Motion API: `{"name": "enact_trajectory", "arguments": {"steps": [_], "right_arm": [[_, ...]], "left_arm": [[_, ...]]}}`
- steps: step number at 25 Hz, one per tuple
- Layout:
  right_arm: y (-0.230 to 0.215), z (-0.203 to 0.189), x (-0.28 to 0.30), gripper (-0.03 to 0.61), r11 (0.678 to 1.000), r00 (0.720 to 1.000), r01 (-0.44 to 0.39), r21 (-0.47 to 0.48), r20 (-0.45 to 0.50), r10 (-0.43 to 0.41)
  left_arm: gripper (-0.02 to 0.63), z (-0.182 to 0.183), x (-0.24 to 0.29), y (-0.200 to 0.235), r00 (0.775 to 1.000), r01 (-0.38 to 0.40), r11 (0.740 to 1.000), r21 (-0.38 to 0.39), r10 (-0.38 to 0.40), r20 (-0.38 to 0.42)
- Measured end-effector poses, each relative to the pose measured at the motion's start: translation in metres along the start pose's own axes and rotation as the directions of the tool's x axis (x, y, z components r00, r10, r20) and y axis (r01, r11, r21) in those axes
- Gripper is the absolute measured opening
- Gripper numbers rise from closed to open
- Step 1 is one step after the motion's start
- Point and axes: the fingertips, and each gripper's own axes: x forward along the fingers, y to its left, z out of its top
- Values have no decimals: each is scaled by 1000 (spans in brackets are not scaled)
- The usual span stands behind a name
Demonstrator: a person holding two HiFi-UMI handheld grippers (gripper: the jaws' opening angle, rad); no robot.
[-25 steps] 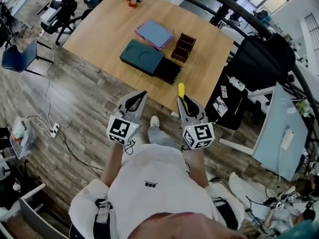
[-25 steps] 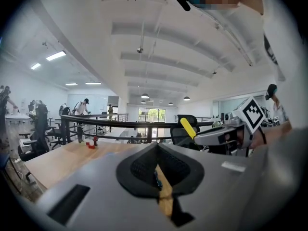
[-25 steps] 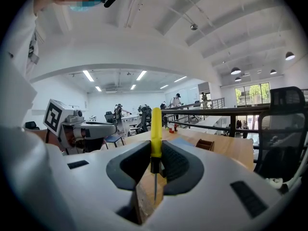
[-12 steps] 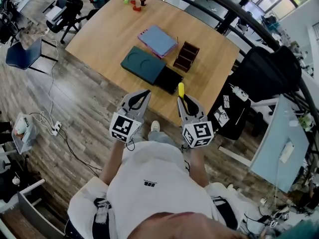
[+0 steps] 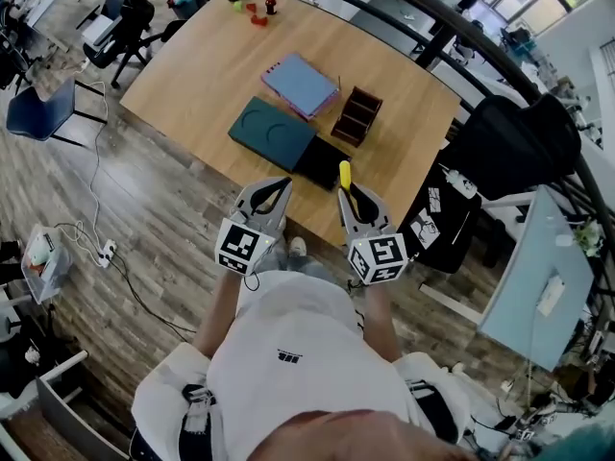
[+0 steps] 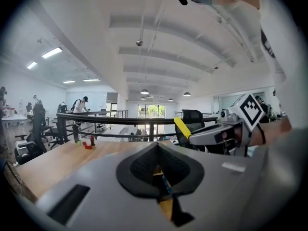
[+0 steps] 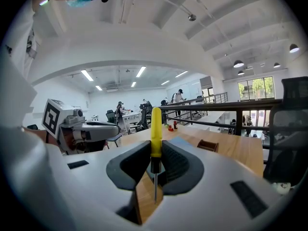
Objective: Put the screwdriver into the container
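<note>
Head view: one screwdriver (image 5: 345, 173), one container (image 5: 356, 117), two grippers: left gripper (image 5: 282, 182), right gripper (image 5: 349, 196).

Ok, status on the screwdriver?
Right gripper shut on screwdriver, yellow handle forward. Left gripper shut, empty. Brown container on table ahead, not reached yet. Nothing covering it.

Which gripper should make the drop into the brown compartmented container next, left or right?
Right. The right gripper is already shut on the yellow-handled screwdriver, and in the head view it is nearer the brown compartmented container. The left gripper is shut with nothing in it.
</note>
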Motion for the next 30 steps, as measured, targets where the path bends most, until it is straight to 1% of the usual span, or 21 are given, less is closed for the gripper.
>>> {"name": "enact_trajectory", "arguments": {"steps": [6, 11, 14, 19, 24, 30], "right_arm": [[-6, -7, 16, 63, 1000, 999, 27, 11, -21, -27], [-13, -13, 36, 63, 998, 997, 61, 24, -44, -59], [-16, -23, 46, 63, 995, 994, 85, 43, -68, -82], [-18, -38, 65, 63, 992, 988, 112, 60, -109, -105], [-25, -50, 84, 63, 988, 982, 134, 72, -141, -123], [-35, -72, 97, 63, 983, 970, 160, 94, -198, -139]], "left_arm": [[9, -7, 18, 15, 1000, 27, 1000, -2, -27, -1], [9, -13, 36, 28, 997, 78, 997, -4, -78, -14], [9, -20, 44, 36, 994, 109, 994, -7, -109, -27], [9, -30, 57, 53, 989, 141, 990, -16, -141, -46], [9, -45, 75, 62, 983, 171, 985, -32, -173, -61], [9, -70, 95, 66, 971, 207, 977, -43, -211, -110]]}}
